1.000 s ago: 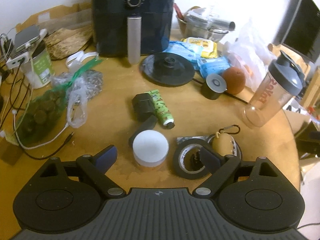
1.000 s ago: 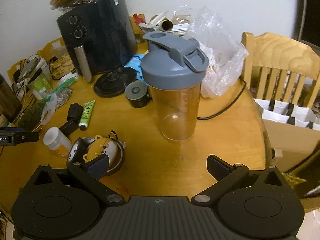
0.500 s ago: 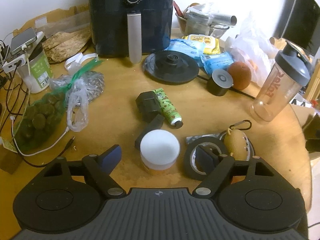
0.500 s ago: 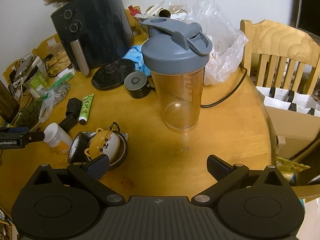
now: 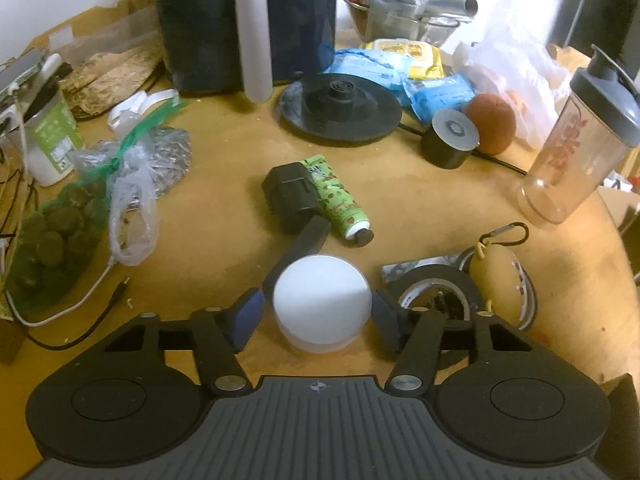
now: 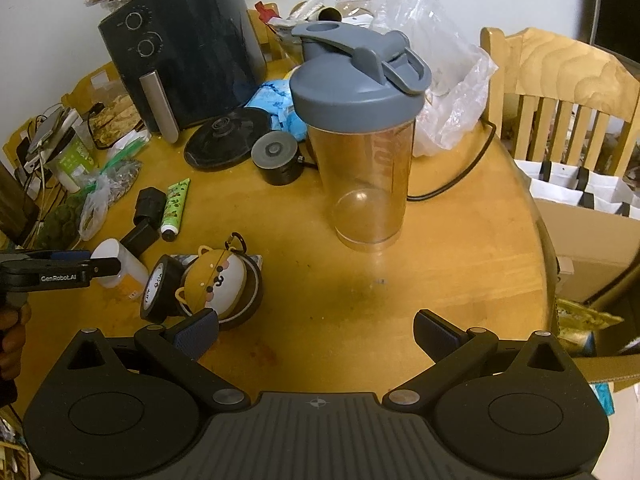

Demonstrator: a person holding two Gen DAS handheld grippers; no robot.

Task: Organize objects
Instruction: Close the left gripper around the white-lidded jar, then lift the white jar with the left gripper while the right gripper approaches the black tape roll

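My left gripper [image 5: 320, 314] is shut on a white-capped pill bottle [image 5: 320, 300] standing on the round wooden table [image 5: 224, 184]; both blue pads touch its cap. The same bottle [image 6: 116, 264] shows in the right wrist view with the left gripper around it. My right gripper [image 6: 316, 330] is open and empty, low over the table, facing a clear shaker bottle with a grey lid [image 6: 360, 152]. A roll of black tape [image 5: 436, 296] and a round bear-face pouch [image 6: 218, 280] lie just right of the pill bottle. A green tube [image 5: 336, 200] and a black adapter [image 5: 290, 192] lie beyond it.
A black air fryer [image 5: 248, 20] stands at the back. A black round lid [image 5: 340, 110], a small black speaker [image 5: 450, 140], an orange [image 5: 490, 124], blue packets [image 5: 436, 92], plastic bags [image 5: 132, 184] and cables [image 5: 60, 312] crowd the table. A wooden chair [image 6: 560, 92] stands at the right.
My left gripper has moved forward around the pill bottle and closed on its cap. My right gripper has drawn slightly nearer the shaker bottle and stays open.
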